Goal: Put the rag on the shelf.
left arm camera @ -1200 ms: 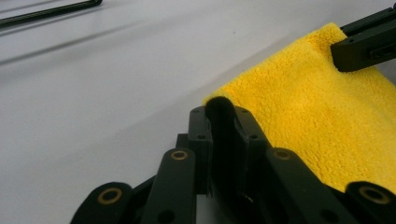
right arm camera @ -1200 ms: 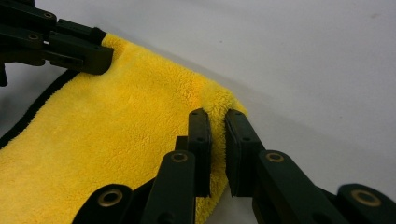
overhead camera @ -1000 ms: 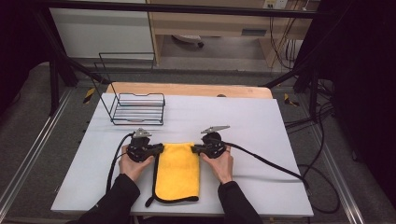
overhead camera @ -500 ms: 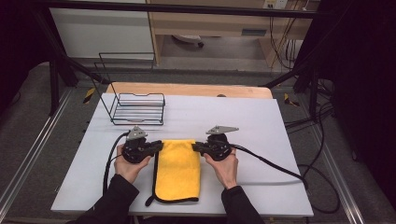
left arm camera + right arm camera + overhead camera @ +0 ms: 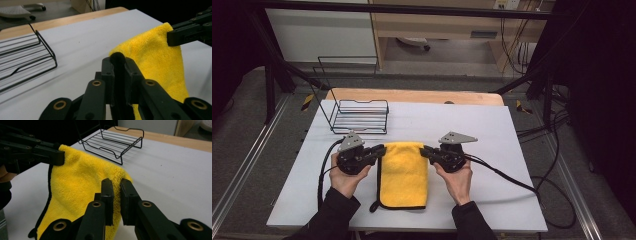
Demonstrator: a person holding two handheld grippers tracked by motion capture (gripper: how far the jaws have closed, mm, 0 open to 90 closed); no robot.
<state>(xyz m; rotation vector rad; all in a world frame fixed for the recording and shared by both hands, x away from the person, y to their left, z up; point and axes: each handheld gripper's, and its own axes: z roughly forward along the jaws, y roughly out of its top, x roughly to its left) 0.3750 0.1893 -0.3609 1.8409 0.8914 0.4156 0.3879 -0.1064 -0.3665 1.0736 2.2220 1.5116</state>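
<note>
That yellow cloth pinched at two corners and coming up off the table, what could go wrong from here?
The left hand-held gripper and the right hand-held gripper each pinch only a small corner of the yellow cloth, so a corner might slip out. The near end of the cloth rests on the table and could drag or bunch. The wire basket stands close behind; the cloth could snag on it.

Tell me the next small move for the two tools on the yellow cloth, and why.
Probably lift both far corners a little higher and carry them toward the near edge to fold it. The left tool and right tool are each shut on a far corner of the yellow cloth, whose near half lies flat on the table.
</note>
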